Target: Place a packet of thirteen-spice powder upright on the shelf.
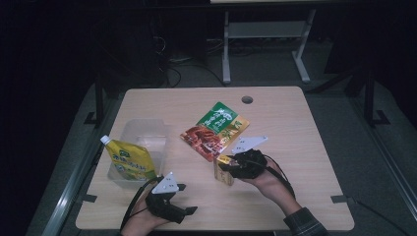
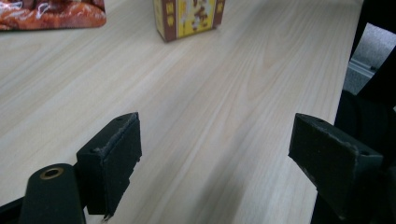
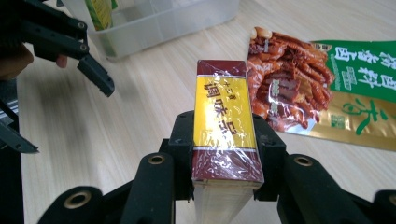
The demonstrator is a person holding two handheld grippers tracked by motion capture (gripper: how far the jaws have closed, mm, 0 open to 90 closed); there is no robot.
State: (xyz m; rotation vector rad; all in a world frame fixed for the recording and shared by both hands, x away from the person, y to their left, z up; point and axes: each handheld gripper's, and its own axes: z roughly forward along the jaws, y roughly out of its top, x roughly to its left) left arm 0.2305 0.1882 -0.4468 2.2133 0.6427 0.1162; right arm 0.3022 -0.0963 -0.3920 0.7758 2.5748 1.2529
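Light wooden table carries a clear plastic tub at the left with a yellow pouch standing in it. A green and red snack packet lies flat near the middle. Just beside it, the right gripper has its jaws clamped on a small yellow and maroon box. The left gripper hovers near the front edge, jaws spread wide and holding nothing.
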